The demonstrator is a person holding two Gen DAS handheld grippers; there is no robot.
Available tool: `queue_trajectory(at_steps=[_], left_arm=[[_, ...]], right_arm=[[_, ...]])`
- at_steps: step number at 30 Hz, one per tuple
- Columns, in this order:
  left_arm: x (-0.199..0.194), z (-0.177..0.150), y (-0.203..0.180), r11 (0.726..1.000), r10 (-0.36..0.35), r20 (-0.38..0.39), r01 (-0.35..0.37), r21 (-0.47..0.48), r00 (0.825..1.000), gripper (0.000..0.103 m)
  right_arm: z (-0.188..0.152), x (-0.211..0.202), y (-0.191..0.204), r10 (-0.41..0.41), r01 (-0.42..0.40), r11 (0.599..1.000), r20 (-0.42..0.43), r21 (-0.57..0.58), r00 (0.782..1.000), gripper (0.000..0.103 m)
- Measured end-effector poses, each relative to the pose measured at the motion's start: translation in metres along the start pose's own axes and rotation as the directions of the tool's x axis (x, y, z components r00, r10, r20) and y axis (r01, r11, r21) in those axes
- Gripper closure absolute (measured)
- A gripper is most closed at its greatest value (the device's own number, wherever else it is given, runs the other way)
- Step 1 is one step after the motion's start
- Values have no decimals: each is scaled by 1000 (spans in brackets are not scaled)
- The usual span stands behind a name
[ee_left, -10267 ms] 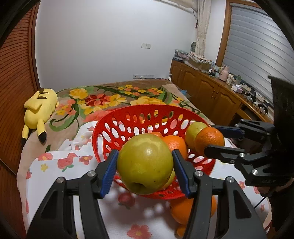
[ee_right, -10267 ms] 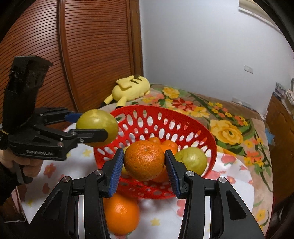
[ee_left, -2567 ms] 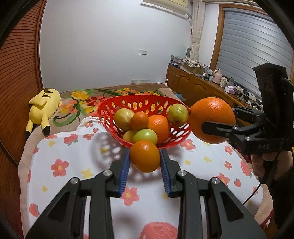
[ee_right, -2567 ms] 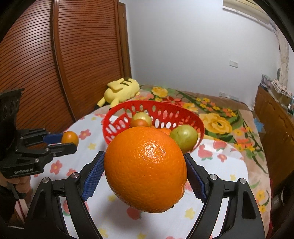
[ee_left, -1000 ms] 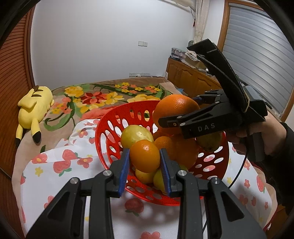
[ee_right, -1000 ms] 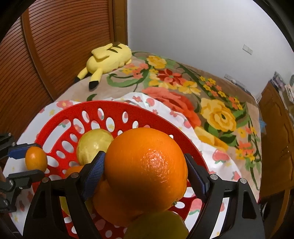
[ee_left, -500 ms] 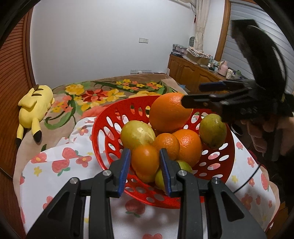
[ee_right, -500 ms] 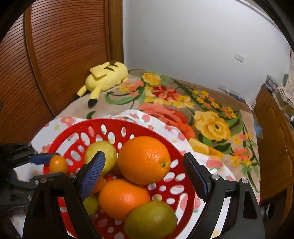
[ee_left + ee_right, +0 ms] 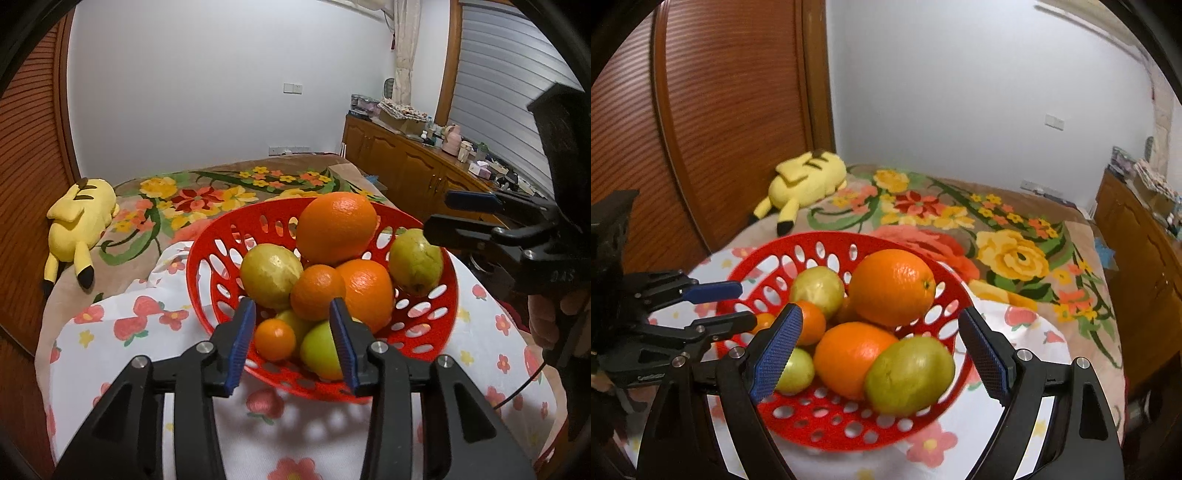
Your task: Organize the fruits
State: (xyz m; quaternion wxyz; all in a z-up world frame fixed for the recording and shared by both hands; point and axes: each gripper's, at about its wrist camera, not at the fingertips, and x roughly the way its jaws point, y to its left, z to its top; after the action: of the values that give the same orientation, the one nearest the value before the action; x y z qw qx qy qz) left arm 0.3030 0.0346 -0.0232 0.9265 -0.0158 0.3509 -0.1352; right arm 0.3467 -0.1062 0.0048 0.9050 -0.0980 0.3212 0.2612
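Observation:
A red perforated basket [image 9: 207,266] [image 9: 955,295] holds several oranges and green-yellow fruits. A big orange [image 9: 336,227] [image 9: 892,286] lies on top of the pile. A small orange [image 9: 275,339] [image 9: 764,320] rests at the near rim, just in front of my left gripper [image 9: 293,345], which is open and empty. My right gripper [image 9: 879,352] is open wide and empty over the basket's near side; it also shows in the left wrist view [image 9: 454,214]. The left gripper also shows in the right wrist view [image 9: 742,306].
The basket stands on a white cloth with red flowers [image 9: 122,325] over a floral blanket [image 9: 1008,254]. A yellow plush toy [image 9: 79,218] [image 9: 809,182] lies at the back left by a wooden slatted door [image 9: 731,92]. A wooden cabinet [image 9: 406,166] stands at the right.
My left gripper has opened and let the small orange go into the basket. My right gripper, open since it dropped the big orange, has drawn back a little.

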Motion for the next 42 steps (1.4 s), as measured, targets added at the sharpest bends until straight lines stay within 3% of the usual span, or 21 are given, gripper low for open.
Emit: queue_trajectory(at_steps=[17, 20, 24, 26, 28, 32, 42], left_arm=[[-92, -37, -32, 998, 55, 124, -58, 23, 991, 46], [-108, -43, -36, 997, 66, 162, -71, 22, 985, 37], [-125, -48, -39, 994, 98, 201, -106, 27, 975, 34], [-130, -50, -41, 993, 105, 207, -112, 27, 973, 28], [-137, -53, -42, 991, 123, 221, -131, 19, 967, 16], [-149, -60, -46, 980, 186, 264, -196, 13, 946, 14], [-174, -77, -54, 984, 171, 286, -179, 3, 943, 13]], right_arm=[[-67, -76, 46, -65, 57, 997, 131, 59, 989, 15], [-77, -88, 54, -66, 56, 996, 152, 70, 986, 15], [-85, -106, 62, -82, 69, 995, 188, 76, 979, 14], [-88, -115, 64, -87, 73, 994, 206, 79, 975, 13], [-89, -121, 67, -97, 81, 993, 219, 81, 971, 13], [-94, -134, 70, -111, 88, 991, 247, 104, 963, 12], [-109, -169, 77, -168, 132, 982, 294, 138, 941, 11]])
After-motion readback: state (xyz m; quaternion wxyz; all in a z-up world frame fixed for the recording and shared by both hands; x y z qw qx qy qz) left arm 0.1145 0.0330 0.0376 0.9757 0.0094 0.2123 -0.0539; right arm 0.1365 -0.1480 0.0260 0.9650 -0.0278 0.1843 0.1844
